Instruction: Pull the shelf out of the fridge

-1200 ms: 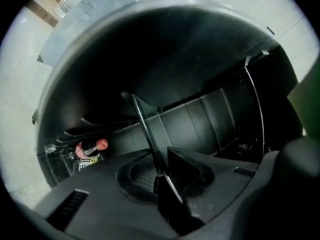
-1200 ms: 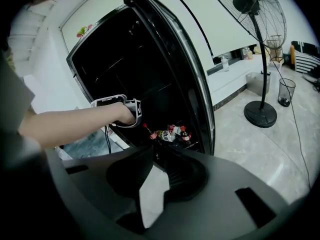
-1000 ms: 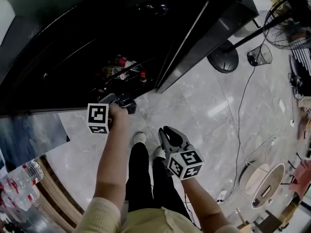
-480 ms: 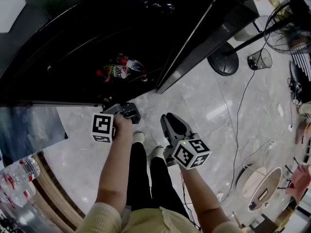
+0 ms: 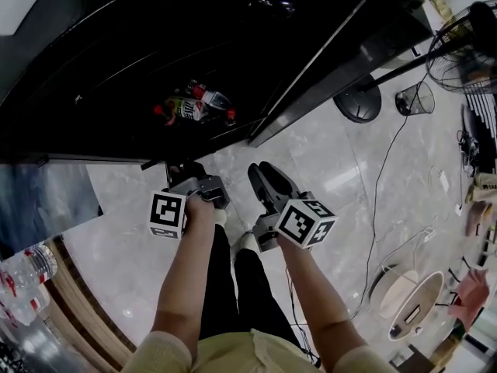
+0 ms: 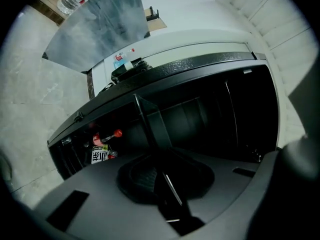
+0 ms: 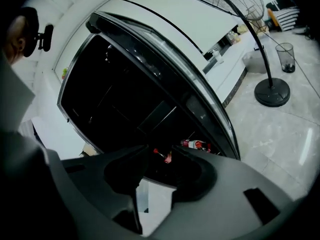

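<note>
The black fridge (image 5: 155,45) stands open with a dark inside. In the left gripper view a thin glass shelf (image 6: 150,126) runs edge-on from the fridge into my left gripper (image 6: 165,176), which is shut on its near edge. In the head view the left gripper (image 5: 194,183) hangs just in front of the fridge's bottom edge, and the shelf's dark rim (image 5: 165,164) shows beside it. My right gripper (image 5: 260,179) sits a little to the right over the floor. Its jaws are opening, and nothing is between them in the right gripper view (image 7: 155,169).
Red-capped bottles (image 5: 194,109) lie at the bottom of the fridge. The open fridge door (image 5: 342,61) slants to the right. A standing fan (image 5: 466,37), a mesh bin (image 5: 415,90) and a cable are on the marble floor. Water bottles (image 5: 23,286) stand at the lower left.
My left gripper has drawn back from the fridge towards the person, still shut on the shelf. The right gripper has risen towards the fridge and its jaws stand wider.
</note>
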Demonstrator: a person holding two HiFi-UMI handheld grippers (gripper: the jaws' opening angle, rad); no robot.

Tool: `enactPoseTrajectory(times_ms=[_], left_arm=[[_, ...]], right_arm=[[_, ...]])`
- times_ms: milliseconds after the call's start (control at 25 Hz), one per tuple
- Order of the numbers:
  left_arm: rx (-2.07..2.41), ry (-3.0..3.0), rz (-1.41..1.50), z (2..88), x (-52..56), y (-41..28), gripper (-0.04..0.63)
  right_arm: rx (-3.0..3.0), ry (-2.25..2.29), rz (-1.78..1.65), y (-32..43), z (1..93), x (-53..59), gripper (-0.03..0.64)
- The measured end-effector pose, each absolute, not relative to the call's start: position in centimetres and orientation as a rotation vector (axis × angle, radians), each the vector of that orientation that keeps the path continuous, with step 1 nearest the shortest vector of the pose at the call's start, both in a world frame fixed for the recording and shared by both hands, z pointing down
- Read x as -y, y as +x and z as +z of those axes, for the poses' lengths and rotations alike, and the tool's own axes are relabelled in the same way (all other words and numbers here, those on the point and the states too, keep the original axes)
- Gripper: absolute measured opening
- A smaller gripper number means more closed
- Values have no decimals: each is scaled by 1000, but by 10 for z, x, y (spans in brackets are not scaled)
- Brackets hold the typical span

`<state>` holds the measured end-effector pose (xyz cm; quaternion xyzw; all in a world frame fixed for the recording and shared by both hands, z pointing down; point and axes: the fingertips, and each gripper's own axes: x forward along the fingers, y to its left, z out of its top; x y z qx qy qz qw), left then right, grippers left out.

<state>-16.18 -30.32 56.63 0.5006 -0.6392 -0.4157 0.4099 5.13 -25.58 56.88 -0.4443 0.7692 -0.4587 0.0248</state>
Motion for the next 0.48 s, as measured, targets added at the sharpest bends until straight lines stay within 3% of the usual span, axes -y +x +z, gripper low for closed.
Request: enactPoseTrajectory(times_ms=[480], left_arm=[[1586,1280,-1003,566,288,-154,57]], right_arm=[[-2218,-1239,-1532,33,570,294,150]])
